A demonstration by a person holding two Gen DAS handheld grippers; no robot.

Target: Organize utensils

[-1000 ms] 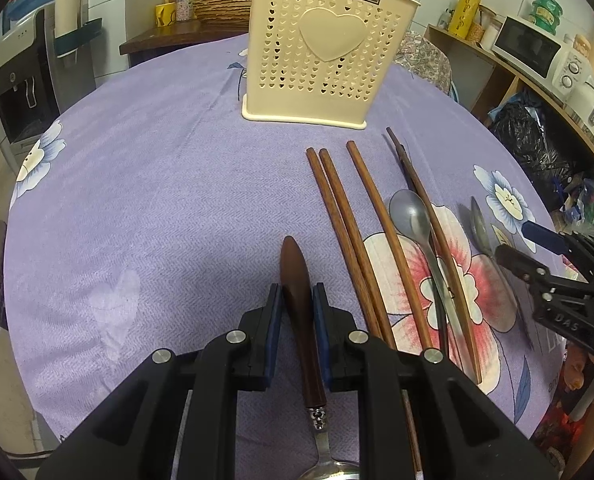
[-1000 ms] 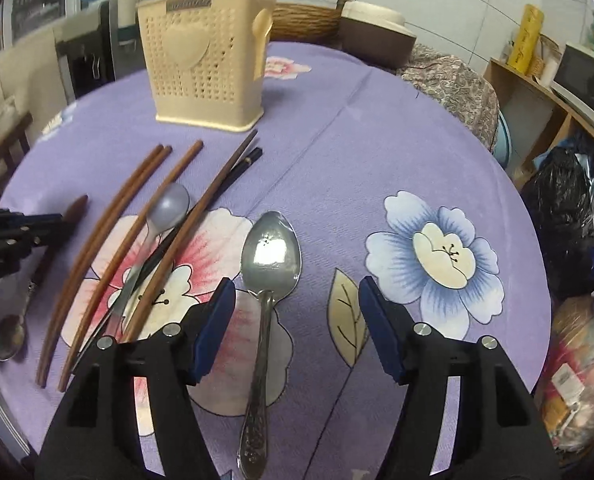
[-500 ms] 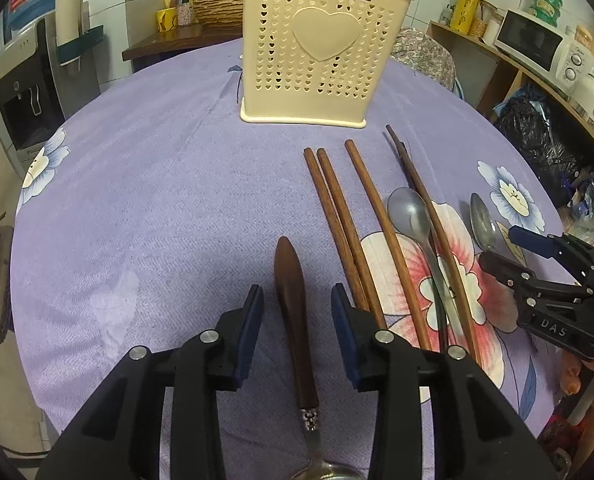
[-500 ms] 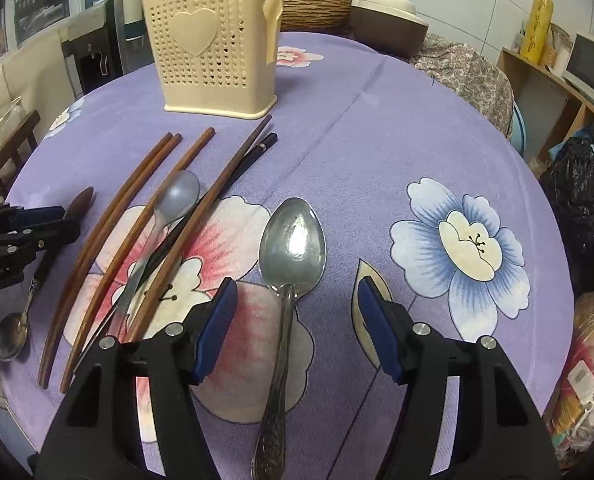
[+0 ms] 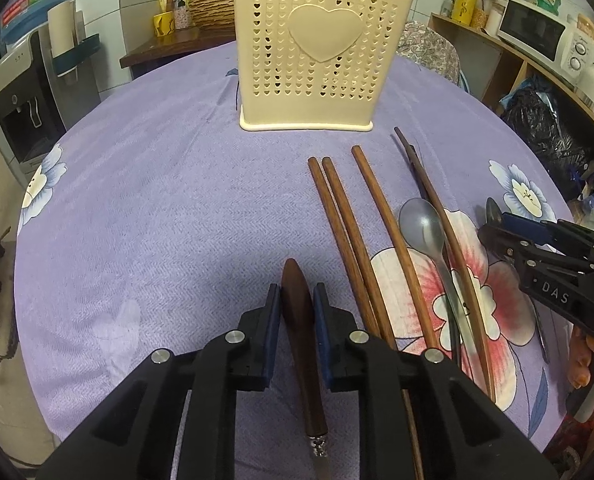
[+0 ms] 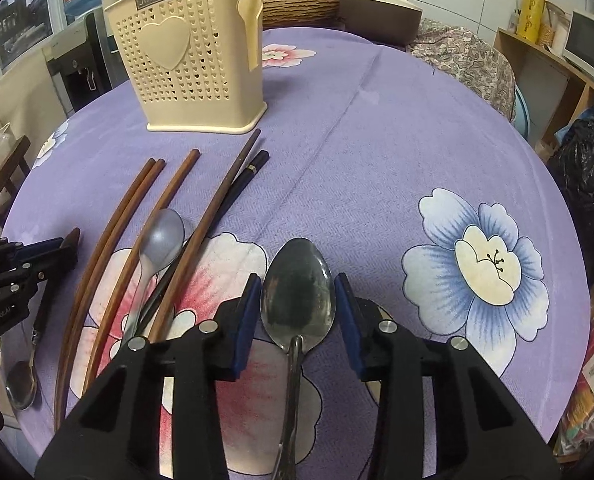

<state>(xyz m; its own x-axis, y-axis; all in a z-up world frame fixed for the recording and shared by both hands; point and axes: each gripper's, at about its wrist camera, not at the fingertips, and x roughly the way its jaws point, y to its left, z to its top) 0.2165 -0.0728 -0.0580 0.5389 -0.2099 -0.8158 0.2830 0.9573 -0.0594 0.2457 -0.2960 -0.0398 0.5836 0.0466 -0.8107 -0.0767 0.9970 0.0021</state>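
- Kitchen corner, round table under a purple floral cloth (image 5: pixel 157 208); the cloth is soft and can bunch under a dragged utensil.
- Left gripper (image 5: pixel 296 312), bottom centre of the left wrist view: jaws closing, pads hard against the fat end of the wooden-handled spoon (image 5: pixel 299 320). The handle tapers, so I expect it could squirt out or swing bowl-down on the lift.
- Right gripper (image 6: pixel 297 312), bottom centre of the right wrist view: jaws closing around the bowl of the steel spoon (image 6: pixel 297 292), pads just beside its edges; contact is not clear. The bowl is curved and slick. Likely failure: it pops up or rotates flat, handle dragging on the cloth.
- Mid-frame, left of the steel spoon: grey spoon (image 6: pixel 159 240) lying across the brown chopsticks (image 6: pixel 117 232), with a dark chopstick (image 6: pixel 241 184) under them. Either gripper lifting sideways could clip and scatter the pile.
- The two grippers sit near each other; simultaneous lifts toward one target risk collision.
- Far, upper left of the right view: cream holder (image 6: pixel 193 64), upright on the table. It looks light; a spoon hitting the rim at an angle could tip or shove it.
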